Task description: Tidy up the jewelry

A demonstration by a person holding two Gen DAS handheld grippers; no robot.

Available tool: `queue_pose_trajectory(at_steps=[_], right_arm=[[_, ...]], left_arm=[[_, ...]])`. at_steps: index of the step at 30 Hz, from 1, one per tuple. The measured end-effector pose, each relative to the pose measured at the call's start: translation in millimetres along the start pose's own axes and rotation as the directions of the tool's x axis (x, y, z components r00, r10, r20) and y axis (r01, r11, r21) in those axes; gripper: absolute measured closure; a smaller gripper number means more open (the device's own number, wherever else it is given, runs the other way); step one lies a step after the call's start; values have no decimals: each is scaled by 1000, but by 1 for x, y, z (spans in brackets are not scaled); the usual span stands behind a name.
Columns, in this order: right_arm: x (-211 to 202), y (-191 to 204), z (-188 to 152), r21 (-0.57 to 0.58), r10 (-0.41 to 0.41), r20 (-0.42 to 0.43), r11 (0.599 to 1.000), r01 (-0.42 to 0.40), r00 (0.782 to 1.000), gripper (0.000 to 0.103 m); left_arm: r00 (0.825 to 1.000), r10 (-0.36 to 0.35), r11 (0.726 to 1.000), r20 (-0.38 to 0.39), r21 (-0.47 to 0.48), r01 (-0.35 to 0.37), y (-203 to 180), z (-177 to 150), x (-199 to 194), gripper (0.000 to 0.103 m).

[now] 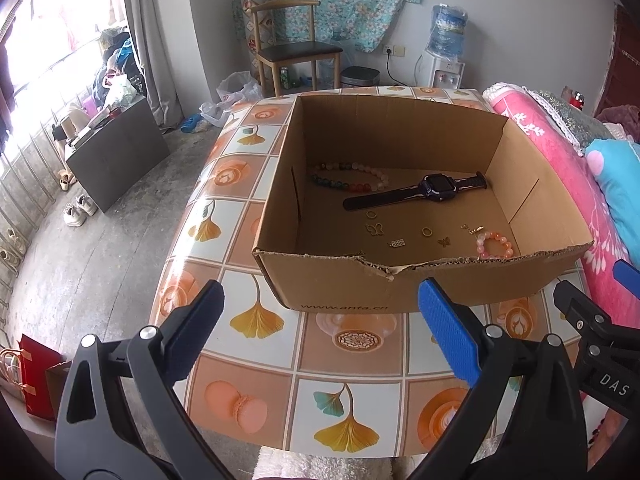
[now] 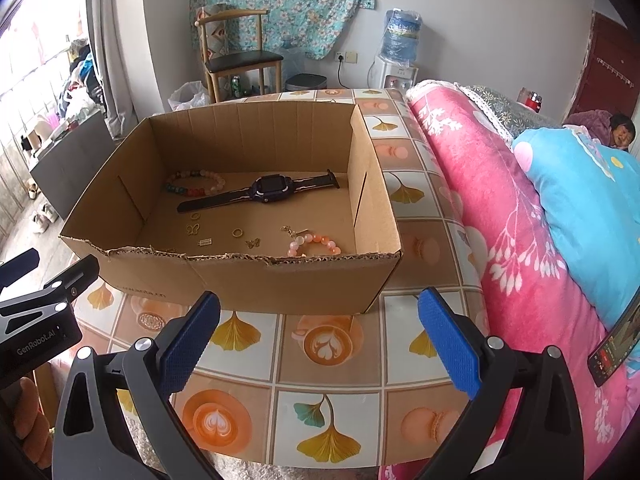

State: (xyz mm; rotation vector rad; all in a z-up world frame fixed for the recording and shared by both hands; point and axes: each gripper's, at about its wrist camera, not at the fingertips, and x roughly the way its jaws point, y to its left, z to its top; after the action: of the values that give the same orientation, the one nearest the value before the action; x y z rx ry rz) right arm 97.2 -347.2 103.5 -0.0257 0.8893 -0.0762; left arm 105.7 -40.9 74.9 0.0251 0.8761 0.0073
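Cardboard box on tiled tabletop: smartwatch, multicoloured bead bracelet, pink bead bracelet, small gold charms. Left gripper and right gripper: both spread wide, empty, before the box.

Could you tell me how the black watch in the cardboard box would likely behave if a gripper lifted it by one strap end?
The watch lies flat with thin straps, so it would probably droop. Its bulky case likely carries most weight, so it may swing.
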Motion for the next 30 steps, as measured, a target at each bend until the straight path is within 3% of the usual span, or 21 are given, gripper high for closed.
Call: queue_pose_trajectory(at_steps=[30], right_arm=[[0,-1,-3,4,8,-4,1000,-8,1000,6]], left_arm=[[1000,-2,1000,-4,1,2,-3,-1,1,9]])
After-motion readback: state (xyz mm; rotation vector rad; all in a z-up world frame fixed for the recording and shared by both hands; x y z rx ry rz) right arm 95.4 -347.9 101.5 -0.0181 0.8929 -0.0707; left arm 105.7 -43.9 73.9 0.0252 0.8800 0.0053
